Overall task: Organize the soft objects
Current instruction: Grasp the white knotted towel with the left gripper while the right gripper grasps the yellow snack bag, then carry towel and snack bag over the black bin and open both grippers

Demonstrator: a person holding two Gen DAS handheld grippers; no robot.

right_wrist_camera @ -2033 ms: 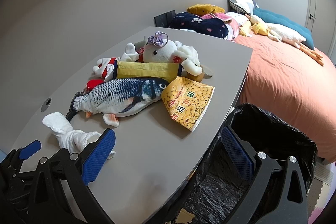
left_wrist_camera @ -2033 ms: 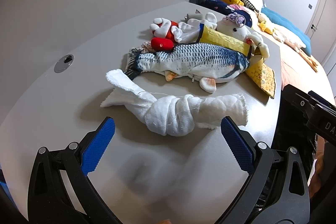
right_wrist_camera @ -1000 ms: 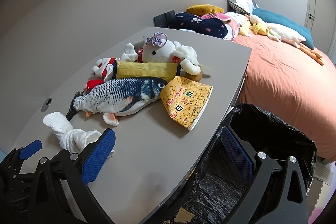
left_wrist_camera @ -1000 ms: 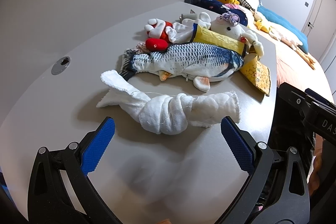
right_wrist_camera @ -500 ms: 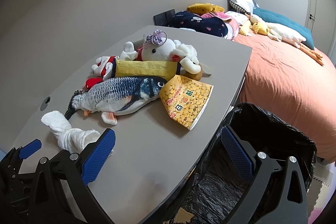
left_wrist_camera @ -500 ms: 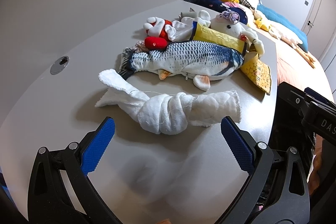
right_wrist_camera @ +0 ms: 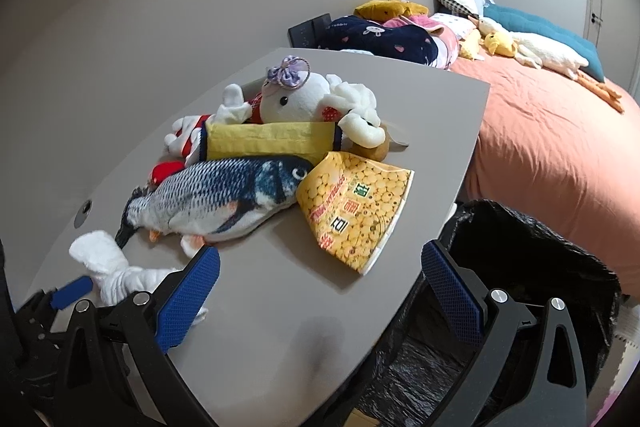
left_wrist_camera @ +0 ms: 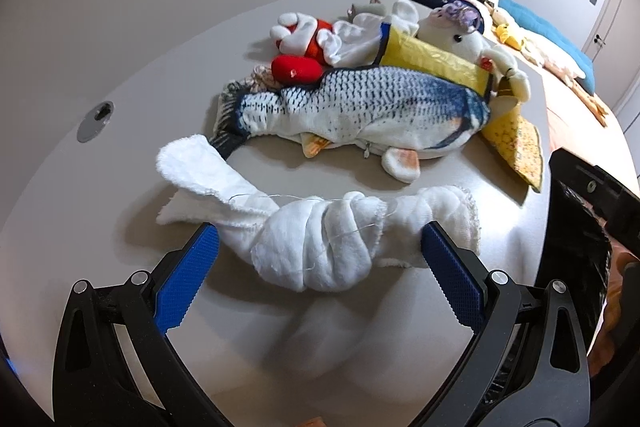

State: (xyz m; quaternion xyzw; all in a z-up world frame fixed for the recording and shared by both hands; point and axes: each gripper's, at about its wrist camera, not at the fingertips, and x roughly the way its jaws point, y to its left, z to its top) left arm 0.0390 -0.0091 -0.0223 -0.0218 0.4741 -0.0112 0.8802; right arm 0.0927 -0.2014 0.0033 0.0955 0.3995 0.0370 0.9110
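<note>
Left gripper point(left_wrist_camera: 316, 267) is spread wide, the knotted white towel point(left_wrist_camera: 316, 247) sitting right between its blue pads on the near part of the grey table point(left_wrist_camera: 120, 167), knot bulging in the middle. Right gripper point(right_wrist_camera: 320, 287) is also wide open, holding nothing, hovering over the table's corner by the black bin bag point(right_wrist_camera: 532, 267). The towel looks light and squishy, so I'd guess the fat knot is the spot to pinch, since the loose tails would probably just flop and drag. Just behind it lies the plush fish point(left_wrist_camera: 360, 107), its tail nearly touching one towel end, so going forward is tight. Bare table toward the wall, and the edge drops off on the bin side
</note>
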